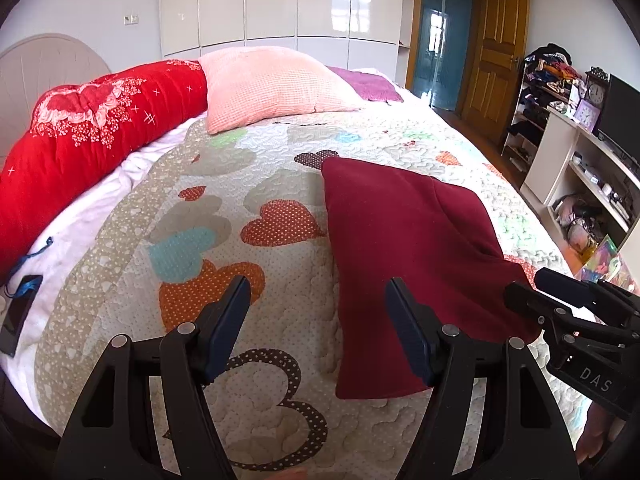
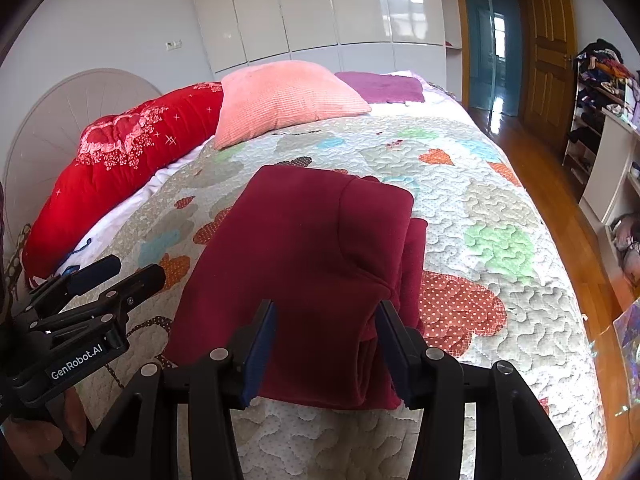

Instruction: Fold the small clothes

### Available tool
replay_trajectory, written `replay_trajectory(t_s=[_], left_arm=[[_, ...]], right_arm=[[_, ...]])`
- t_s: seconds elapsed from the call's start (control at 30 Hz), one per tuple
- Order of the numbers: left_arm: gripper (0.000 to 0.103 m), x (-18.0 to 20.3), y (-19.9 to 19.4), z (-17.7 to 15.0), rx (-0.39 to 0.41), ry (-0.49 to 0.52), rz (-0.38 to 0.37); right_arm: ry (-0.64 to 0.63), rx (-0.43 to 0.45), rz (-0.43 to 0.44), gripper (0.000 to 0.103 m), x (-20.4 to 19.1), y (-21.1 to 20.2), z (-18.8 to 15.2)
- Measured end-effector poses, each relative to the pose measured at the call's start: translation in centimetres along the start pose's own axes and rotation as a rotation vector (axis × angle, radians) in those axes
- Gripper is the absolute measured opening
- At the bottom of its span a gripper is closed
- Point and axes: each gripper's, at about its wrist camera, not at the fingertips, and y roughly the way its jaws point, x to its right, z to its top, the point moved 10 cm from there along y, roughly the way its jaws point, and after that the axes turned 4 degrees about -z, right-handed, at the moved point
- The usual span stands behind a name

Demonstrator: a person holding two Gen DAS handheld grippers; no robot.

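Bedspread (image 1: 280, 152); both grippers open, empty

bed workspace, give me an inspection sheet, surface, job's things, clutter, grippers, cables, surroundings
surface: quilted heart-print bedspread, lying flat.
job's things: one dark red garment, folded into a thick stack near the bed's front edge; layered edges show on its right side.
clutter: pink pillow, red floral quilt roll, purple cloth by the headboard; dark phone with blue cord on the white sheet.
grippers: left gripper open over the bedspread, empty; right gripper open, fingers either side of the garment's front edge, not pinching.
cables: nothing seen apart from the phone's cord.
surroundings: white wardrobe, wooden door, cluttered shelves.
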Motion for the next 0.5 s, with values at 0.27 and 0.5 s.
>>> replay_trajectory(t_s=[0.27,0.5], left_arm=[[0.07,0.54,0.08,-0.13,-0.001,0.016,0.002],[0.07,0.72,0.23,-0.17,0.0,0.02,0.004]], right_arm=[[-0.003,-0.007,-0.005,0.05,0.08,0.16,-0.21],[-0.002,-0.009,-0.008,0.056,0.17,0.26,-0.25]])
